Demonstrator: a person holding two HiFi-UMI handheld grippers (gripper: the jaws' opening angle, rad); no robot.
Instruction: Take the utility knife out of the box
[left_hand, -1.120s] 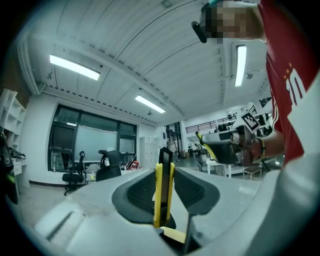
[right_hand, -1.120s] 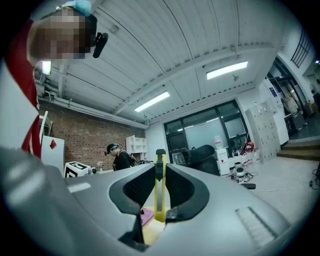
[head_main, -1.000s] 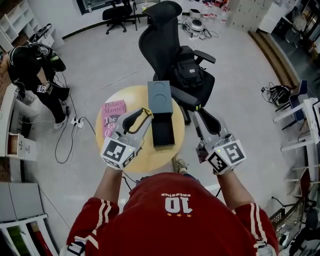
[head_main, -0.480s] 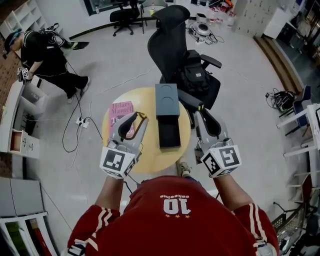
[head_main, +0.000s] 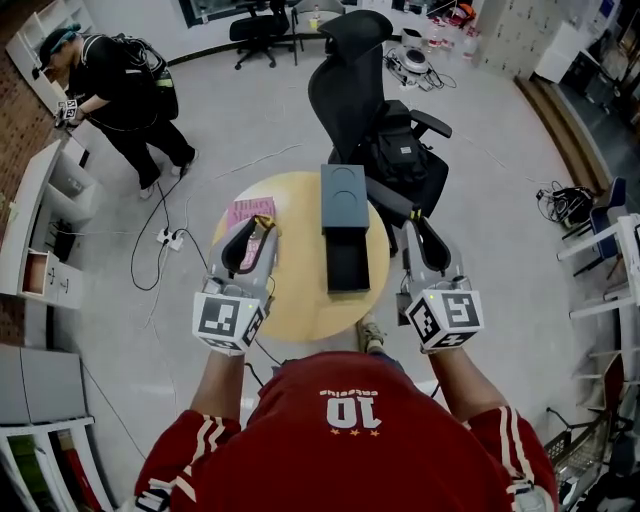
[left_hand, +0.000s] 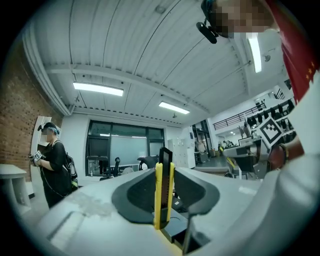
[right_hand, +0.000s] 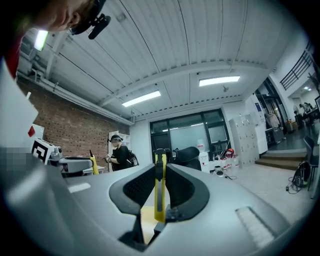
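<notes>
The box sits on the round wooden table (head_main: 300, 310): its grey-blue lid (head_main: 344, 197) lies at the far side, and the open black tray (head_main: 347, 262) nearer me looks dark inside. My left gripper (head_main: 256, 224) hovers left of the tray, over a pink book (head_main: 250, 212), shut on a yellow and black utility knife (left_hand: 164, 192) that stands upright between the jaws (left_hand: 164, 167). My right gripper (head_main: 418, 220) is off the table's right edge, shut on a second yellow utility knife (right_hand: 160, 195), which it holds edge-on (right_hand: 160, 167).
A black office chair (head_main: 350, 80) with a black backpack (head_main: 400, 160) stands just behind the table. A person in black (head_main: 125, 85) stands by white shelves (head_main: 50, 200) at the far left. Cables and a power strip (head_main: 168, 238) lie on the floor to the left.
My left gripper has carried its knife leftward, away from the box and over the pink book. The right gripper has barely shifted. The person at the far left has straightened up.
</notes>
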